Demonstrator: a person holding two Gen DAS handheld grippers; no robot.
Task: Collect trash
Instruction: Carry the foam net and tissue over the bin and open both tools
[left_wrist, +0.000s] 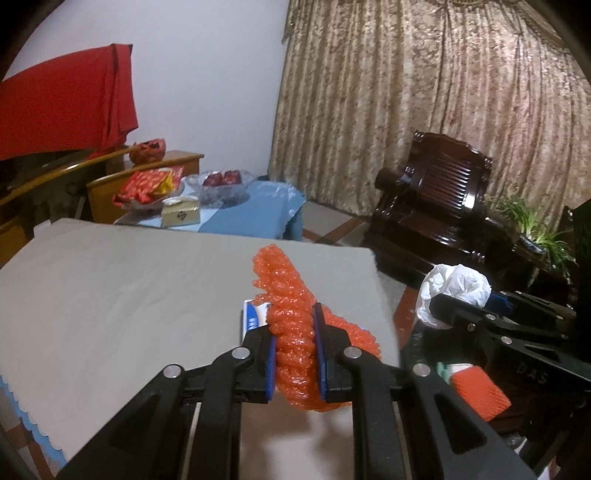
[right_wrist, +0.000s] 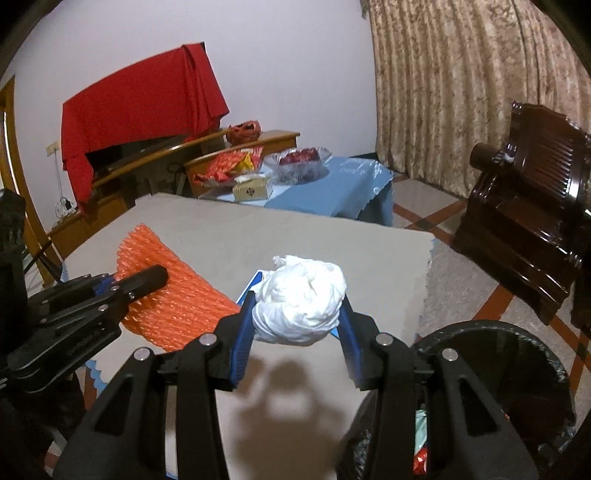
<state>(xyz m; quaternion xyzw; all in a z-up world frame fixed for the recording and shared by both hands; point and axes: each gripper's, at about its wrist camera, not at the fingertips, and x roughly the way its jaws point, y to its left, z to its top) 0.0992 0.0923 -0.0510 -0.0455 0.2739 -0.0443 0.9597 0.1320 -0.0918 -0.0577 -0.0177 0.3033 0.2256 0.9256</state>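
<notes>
My left gripper (left_wrist: 297, 354) is shut on an orange foam net (left_wrist: 291, 328) and holds it above the grey table top (left_wrist: 129, 288). The net also shows in the right wrist view (right_wrist: 173, 295). My right gripper (right_wrist: 295, 332) is shut on a crumpled white tissue wad (right_wrist: 303, 299), seen in the left wrist view (left_wrist: 454, 291) at the right. A blue and white packet (left_wrist: 253, 317) lies on the table behind the net; it also shows behind the wad (right_wrist: 255, 282). A black trash bin (right_wrist: 509, 373) stands at the table's right edge with scraps inside.
A low table with a blue cloth (left_wrist: 255, 214) holds a fruit bowl (left_wrist: 221, 184), red snack packets (left_wrist: 147, 184) and a tissue box (left_wrist: 181, 214). A dark wooden armchair (left_wrist: 436, 199) and a potted plant (left_wrist: 535, 229) stand by the curtain. An orange net piece (left_wrist: 480, 395) lies in the bin.
</notes>
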